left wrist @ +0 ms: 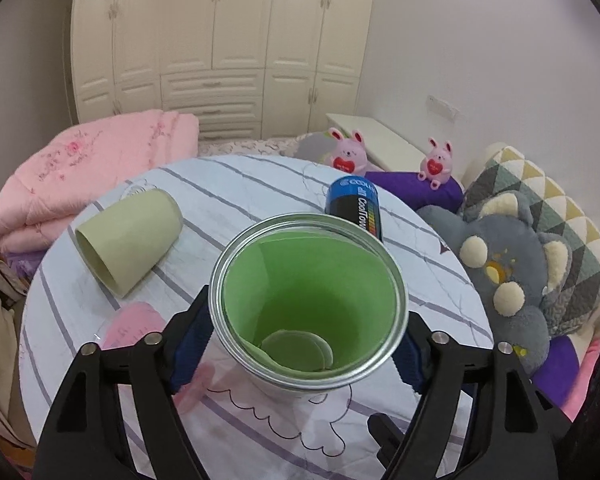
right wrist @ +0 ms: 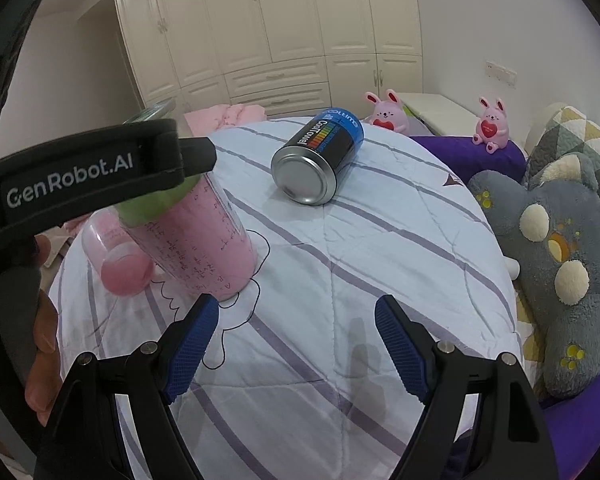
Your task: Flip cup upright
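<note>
My left gripper (left wrist: pixel 308 344) is shut on a clear cup (left wrist: pixel 308 300) with a green paper lining and a pink lower part. The cup stands upright, tilted slightly, its base on the table cover; I look down into its open mouth. In the right wrist view the same cup (right wrist: pixel 204 240) shows from the side, held near its top by the left gripper's black body (right wrist: pixel 100 168). My right gripper (right wrist: pixel 296 340) is open and empty above the cover, just right of the cup.
A pale green cup (left wrist: pixel 128 236) lies on its side at left. A blue-black can (right wrist: pixel 320 160) lies on its side at the back. A small pink cup (right wrist: pixel 116 256) lies beside the held cup. Plush toys (right wrist: pixel 560 248) crowd the right edge of the round table (right wrist: pixel 340 280).
</note>
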